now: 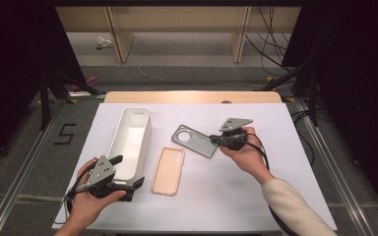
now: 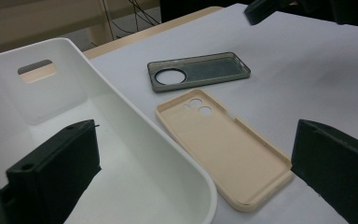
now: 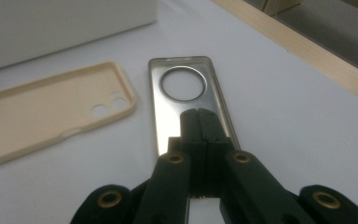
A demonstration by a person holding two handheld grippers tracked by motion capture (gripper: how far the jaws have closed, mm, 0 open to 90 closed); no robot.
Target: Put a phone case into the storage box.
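A dark grey phone case (image 1: 193, 140) (image 2: 200, 70) (image 3: 161, 116) with a round camera hole lies on the white table cover. My right gripper (image 1: 216, 140) (image 3: 198, 114) is shut, its tips over the inside of the case's near end; I cannot tell whether they touch it. A beige phone case (image 1: 168, 171) (image 2: 223, 149) (image 3: 42, 112) lies flat, inside up, just left of the grey one. My left gripper (image 1: 128, 172) (image 2: 191, 172) is open at the near end of a long white bin (image 1: 130, 110) (image 2: 121, 100), one jaw inside the bin and the other over the table by the beige case.
The white cover (image 1: 285, 162) has bare room on its right half and along the front. The table's wooden back edge (image 1: 192, 96) shows behind it. Black stands and cables sit on the floor to both sides.
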